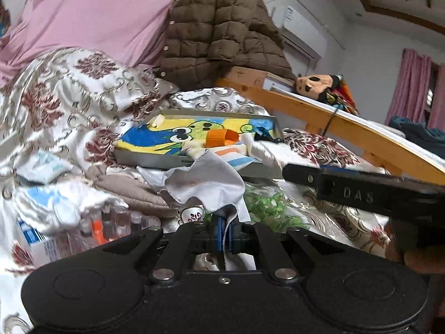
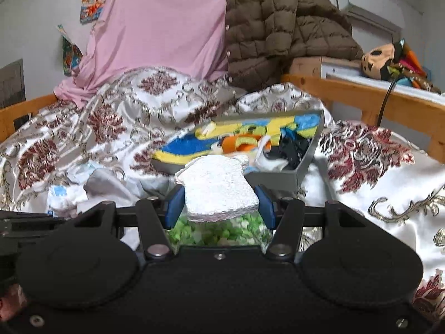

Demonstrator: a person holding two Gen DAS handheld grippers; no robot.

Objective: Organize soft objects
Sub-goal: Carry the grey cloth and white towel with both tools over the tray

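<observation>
Pinched in the fully closed left gripper (image 1: 225,239), a white cloth (image 1: 205,183) dangles toward twelve o'clock, while the half-open right gripper (image 2: 219,208) clamps a white sponge (image 2: 219,189); either could slip short of the gray tray (image 2: 306,167).

A home bedroom: a wooden-framed bed (image 2: 361,97) under a patterned satin bedspread (image 2: 111,117), a quilted brown jacket (image 2: 278,27), pink curtains (image 1: 411,83) and a wall air conditioner (image 1: 303,30).
</observation>
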